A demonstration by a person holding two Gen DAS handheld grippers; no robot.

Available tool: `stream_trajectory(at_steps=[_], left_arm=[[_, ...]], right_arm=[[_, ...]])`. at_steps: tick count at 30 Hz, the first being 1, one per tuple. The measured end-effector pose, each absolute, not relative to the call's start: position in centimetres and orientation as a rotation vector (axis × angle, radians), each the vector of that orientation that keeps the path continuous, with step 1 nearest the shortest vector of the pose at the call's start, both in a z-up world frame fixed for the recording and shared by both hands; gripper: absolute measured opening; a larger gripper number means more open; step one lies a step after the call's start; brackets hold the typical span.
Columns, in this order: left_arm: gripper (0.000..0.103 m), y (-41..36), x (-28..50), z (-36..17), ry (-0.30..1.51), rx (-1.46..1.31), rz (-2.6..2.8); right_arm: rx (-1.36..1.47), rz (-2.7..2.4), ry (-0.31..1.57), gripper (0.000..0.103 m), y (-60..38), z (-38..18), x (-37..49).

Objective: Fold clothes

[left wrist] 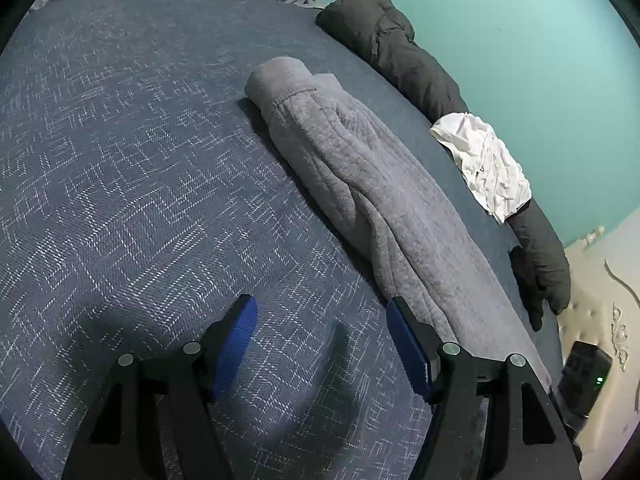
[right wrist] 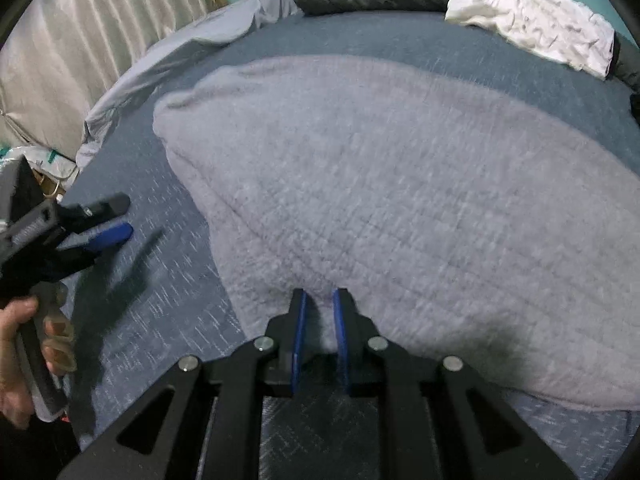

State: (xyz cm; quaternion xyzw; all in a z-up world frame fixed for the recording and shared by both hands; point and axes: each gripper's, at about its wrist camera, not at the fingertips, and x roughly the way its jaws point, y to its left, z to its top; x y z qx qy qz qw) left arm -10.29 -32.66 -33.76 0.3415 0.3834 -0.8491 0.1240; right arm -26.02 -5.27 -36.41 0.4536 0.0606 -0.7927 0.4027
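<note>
Blue-padded, the right hand-held gripper stands narrow at the near edge of the grey fleece garment, though whether its pads pinch the fabric I cannot tell; the left hand-held gripper hangs wide and empty beside it on the bed. Thick pile could slip a shallow pinch — the fold would sag open.

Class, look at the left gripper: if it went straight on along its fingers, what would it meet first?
Most likely the patterned blue bedspread. The left gripper is open and tilted down over it, nothing between its fingers. The folded grey garment lies just to the right, probably missed, though depth is unclear.
</note>
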Motion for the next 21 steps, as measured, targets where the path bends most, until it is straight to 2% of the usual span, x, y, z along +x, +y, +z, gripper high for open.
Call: stream_trajectory(at_steps=[5, 10, 12, 14, 21], left_arm=[[0.073, -32.4, -10.3, -33.8, 1.107, 0.999, -2.474], [0.073, -32.1, -10.4, -33.6, 1.089, 0.99, -2.476], [0.073, -32.1, -10.3, -33.3, 1.077, 0.973, -2.476], [0.073, -32.1, -10.2, -33.2, 1.071, 0.959, -2.476], [0.073, -31.4, -10.5, -33.2, 1.034, 0.974, -2.481]], right_arm=[[1.175, -1.974, 0.251, 0.013, -5.8, -37.5, -25.4], [1.134, -2.023, 0.075, 0.014, -1.0, -35.0, -26.0], [1.124, -2.07, -0.005, 0.021, 2.6, -33.8, -26.8], [1.144, -2.126, -0.098, 0.038, 7.4, -32.6, -27.9], [1.267, -2.439, -0.274, 0.039, 24.6, -30.7, -31.9]])
